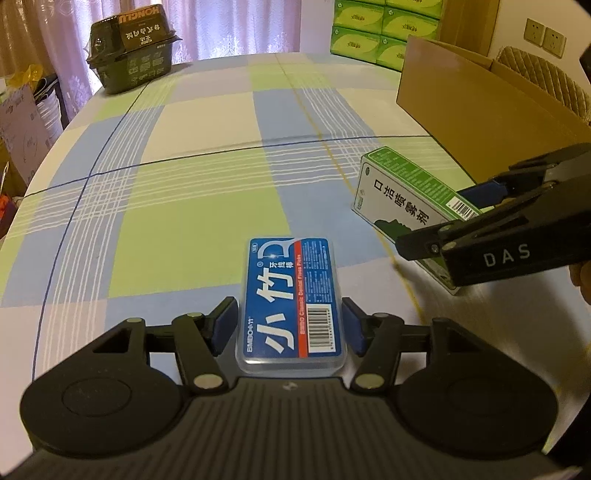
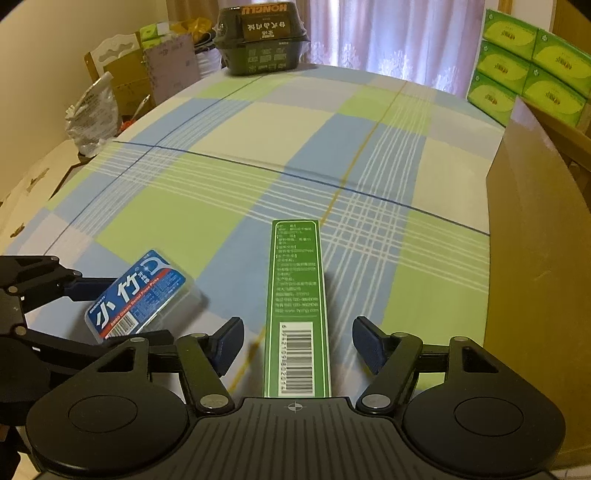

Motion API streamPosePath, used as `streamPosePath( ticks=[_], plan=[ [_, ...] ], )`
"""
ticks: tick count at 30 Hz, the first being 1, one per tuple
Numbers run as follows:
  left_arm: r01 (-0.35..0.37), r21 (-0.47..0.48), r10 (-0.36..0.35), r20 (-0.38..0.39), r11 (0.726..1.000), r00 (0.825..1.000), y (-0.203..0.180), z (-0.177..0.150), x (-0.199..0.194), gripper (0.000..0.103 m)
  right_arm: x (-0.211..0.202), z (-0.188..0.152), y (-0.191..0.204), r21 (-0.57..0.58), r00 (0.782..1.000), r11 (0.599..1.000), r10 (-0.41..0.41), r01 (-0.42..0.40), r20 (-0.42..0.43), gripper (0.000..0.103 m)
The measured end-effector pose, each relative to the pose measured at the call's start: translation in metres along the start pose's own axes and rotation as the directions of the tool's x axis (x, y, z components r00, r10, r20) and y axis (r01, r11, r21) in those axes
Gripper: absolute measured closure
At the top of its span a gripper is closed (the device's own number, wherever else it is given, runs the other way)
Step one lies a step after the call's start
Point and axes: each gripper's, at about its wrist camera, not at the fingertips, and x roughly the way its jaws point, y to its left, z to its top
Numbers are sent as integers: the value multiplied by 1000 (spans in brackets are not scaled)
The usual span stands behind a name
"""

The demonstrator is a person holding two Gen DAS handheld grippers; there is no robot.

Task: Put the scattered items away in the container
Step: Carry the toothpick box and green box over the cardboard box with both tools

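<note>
A blue floss-pick box (image 1: 291, 295) lies flat on the checked tablecloth (image 1: 184, 192). My left gripper (image 1: 290, 310) is shut on it, a blue pad pressed against each long side. A green-and-white spray carton (image 2: 295, 295) stands on its narrow side to the right of it. My right gripper (image 2: 297, 332) straddles the carton's near end, open, with a gap on both sides. The left wrist view shows that carton (image 1: 399, 192) with the right gripper (image 1: 443, 221) around it. A brown cardboard box (image 1: 461, 110) (image 2: 535, 258) stands right of the carton.
A dark lidded food tub (image 1: 133, 51) (image 2: 262, 40) sits at the table's far left corner. Green tissue packs (image 1: 380, 33) (image 2: 528, 62) are stacked behind the cardboard box. Bags and cartons (image 2: 96, 118) crowd the floor past the left table edge. A chair back (image 1: 546, 81) rises behind the box.
</note>
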Motion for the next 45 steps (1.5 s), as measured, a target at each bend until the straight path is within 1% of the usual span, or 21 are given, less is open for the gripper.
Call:
streamPosePath(
  ticks=[7, 8, 9, 11, 12, 13, 14, 16, 23, 32, 42, 45],
  plan=[
    [-16, 24, 16, -1, 1000, 1000, -4, 0, 3, 51, 6, 3, 0, -13, 1000, 1000, 4, -5, -10, 32],
    [-19, 28, 19, -1, 999, 1000, -4, 0, 2, 51, 7, 3, 1, -17, 1000, 1000, 4, -5, -14, 43],
    [-23, 34, 23, -1, 999, 1000, -5, 0, 2, 51, 8, 3, 2, -23, 1000, 1000, 9, -10, -22, 56],
    [-36, 47, 36, -1, 998, 999, -8, 0, 1, 52, 9, 2, 2, -33, 1000, 999, 4, -5, -30, 57],
    [-37, 49, 37, -3, 998, 999, -9, -1, 0, 52, 9, 1, 3, -40, 1000, 999, -2, 1, -31, 64],
    [-37, 49, 37, -6, 998, 999, -9, -1, -1, 52, 9, 1, 4, -49, 999, 999, -10, 8, -31, 69],
    [-37, 49, 38, -8, 998, 999, -10, -2, -2, 52, 9, 0, 4, -55, 999, 998, -11, 9, -31, 70],
    [-37, 46, 38, -9, 998, 999, -11, -4, -6, 52, 7, -2, 4, -41, 999, 999, 2, -3, -33, 70],
    [-23, 10, 23, -12, 1000, 1000, -12, -14, -20, 52, -10, -9, 7, -40, 1000, 999, -10, 10, 0, 70],
    [-11, -16, 11, 5, 1000, 1000, -11, -17, -45, 52, -43, -27, 11, 39, 999, 999, -24, 22, 45, 70],
    [-8, -13, 9, 49, 1000, 999, -19, -10, -80, 52, -89, -37, 14, 100, 991, 991, -95, 86, 89, 70],
    [-1, -12, 2, 60, 1000, 998, -25, -9, -90, 52, -106, -38, 14, 99, 988, 990, -110, 99, 111, 70]
  ],
)
